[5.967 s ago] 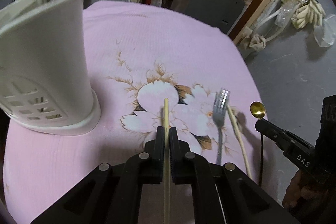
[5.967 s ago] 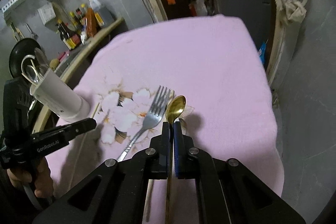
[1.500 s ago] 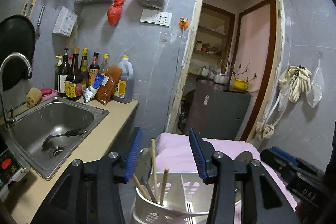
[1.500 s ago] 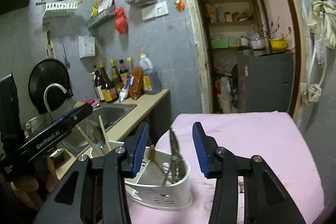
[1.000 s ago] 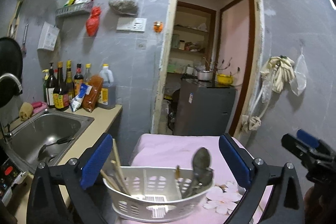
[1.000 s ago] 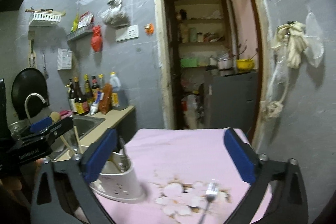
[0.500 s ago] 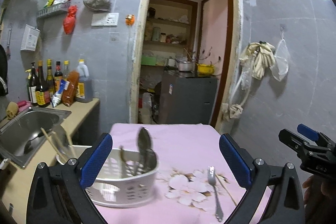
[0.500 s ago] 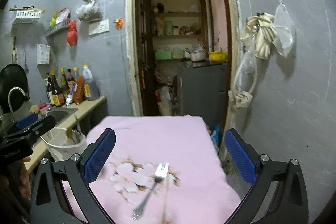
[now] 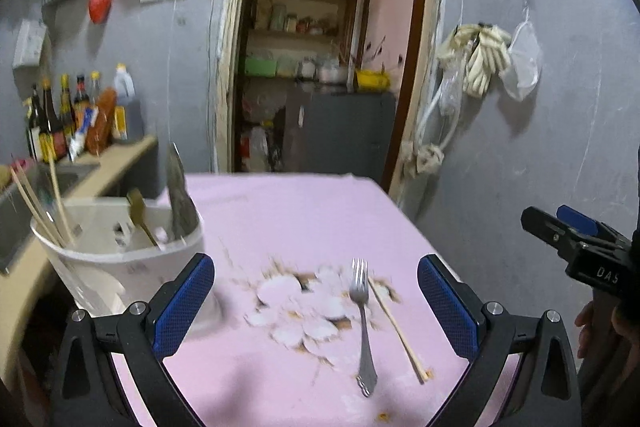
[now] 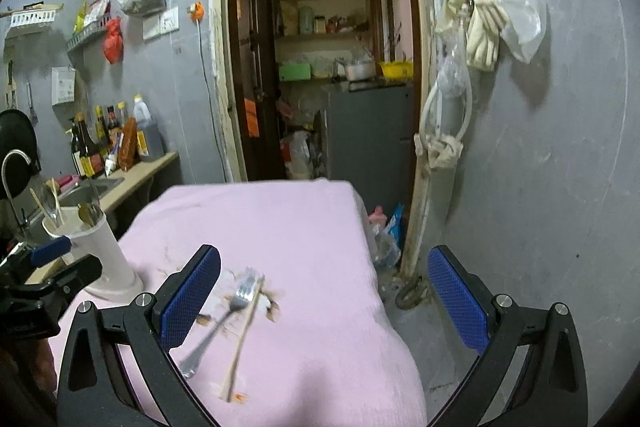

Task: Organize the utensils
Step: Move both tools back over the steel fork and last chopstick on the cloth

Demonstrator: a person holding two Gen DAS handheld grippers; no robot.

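Pink cloth covers the table beneath us, and we hold our left gripper and right gripper spread wide and empty above it. A fork and chopstick lie side by side on the floral print, likely awaiting pickup, while the white holder at left already keeps other utensils upright

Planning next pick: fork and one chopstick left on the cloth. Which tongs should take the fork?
Left, probably. The fork lies centred between the open left tongs; in the right view it sits off toward the right tongs' left finger.
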